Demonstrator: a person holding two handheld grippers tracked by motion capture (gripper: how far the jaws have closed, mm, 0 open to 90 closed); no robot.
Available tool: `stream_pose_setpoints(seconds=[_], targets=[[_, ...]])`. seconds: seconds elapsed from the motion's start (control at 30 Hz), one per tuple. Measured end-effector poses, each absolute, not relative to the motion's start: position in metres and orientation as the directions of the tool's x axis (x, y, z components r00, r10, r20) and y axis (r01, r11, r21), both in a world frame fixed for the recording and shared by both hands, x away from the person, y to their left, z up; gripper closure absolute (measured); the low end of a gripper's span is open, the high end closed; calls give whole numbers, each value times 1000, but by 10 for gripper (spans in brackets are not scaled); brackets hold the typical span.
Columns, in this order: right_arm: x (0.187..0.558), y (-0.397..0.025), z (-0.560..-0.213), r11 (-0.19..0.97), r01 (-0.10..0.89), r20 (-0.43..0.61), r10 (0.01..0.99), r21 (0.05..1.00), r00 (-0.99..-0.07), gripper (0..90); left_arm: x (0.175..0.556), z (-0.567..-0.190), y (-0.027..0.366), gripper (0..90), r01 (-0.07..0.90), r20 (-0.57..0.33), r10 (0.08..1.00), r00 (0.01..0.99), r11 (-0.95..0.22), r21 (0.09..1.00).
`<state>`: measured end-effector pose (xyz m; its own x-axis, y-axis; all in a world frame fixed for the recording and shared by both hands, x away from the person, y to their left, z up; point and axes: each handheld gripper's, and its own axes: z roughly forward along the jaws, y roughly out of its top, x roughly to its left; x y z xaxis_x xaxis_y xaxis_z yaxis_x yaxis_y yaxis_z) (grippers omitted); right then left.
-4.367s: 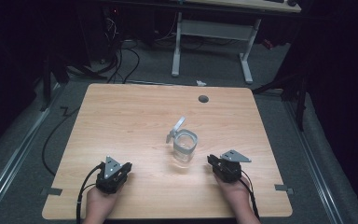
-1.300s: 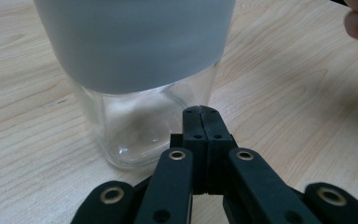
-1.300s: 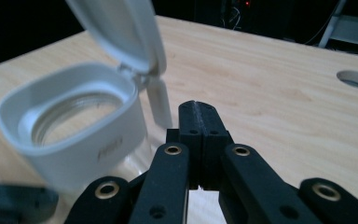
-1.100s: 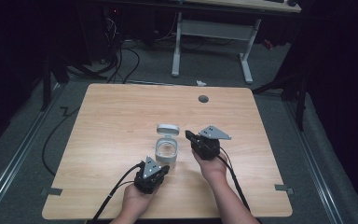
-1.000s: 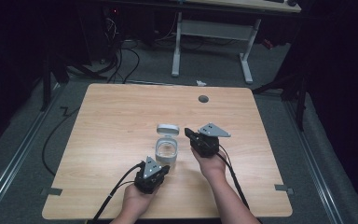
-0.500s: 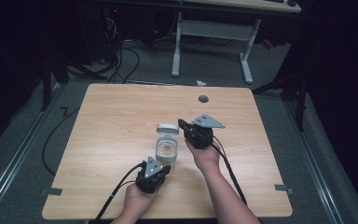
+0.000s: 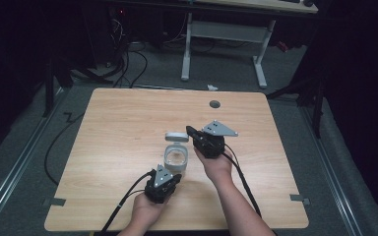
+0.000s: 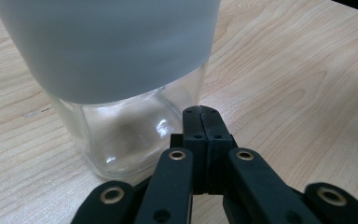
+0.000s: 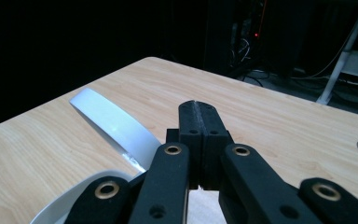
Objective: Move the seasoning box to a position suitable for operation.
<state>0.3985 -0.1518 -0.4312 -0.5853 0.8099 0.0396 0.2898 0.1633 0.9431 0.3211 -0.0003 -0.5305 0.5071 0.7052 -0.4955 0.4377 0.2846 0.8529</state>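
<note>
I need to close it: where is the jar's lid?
In the high view the lid stands flipped open at the jar's far rim, just left of the right gripper.

No text, label, brand, number or sign can be read on anything here.

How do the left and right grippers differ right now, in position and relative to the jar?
The left gripper sits low at the near side of the jar, by its glass base; the right gripper is up beside the open lid, on the jar's right. The right carries a grey plate held higher. Both have jaws shut, gripping nothing.
</note>
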Motion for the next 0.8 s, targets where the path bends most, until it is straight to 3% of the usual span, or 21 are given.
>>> stream_pose_setpoints(seconds=[0.33,0.8], targets=[[365,-150,-453,194,301,32,791,934,-611,900,321,-529,-2,900,434,-499,701,510,292,852],[354,-171,-448,183,281,17,811,942,-585,900,320,-524,-2,900,430,-496,699,515,289,855]])
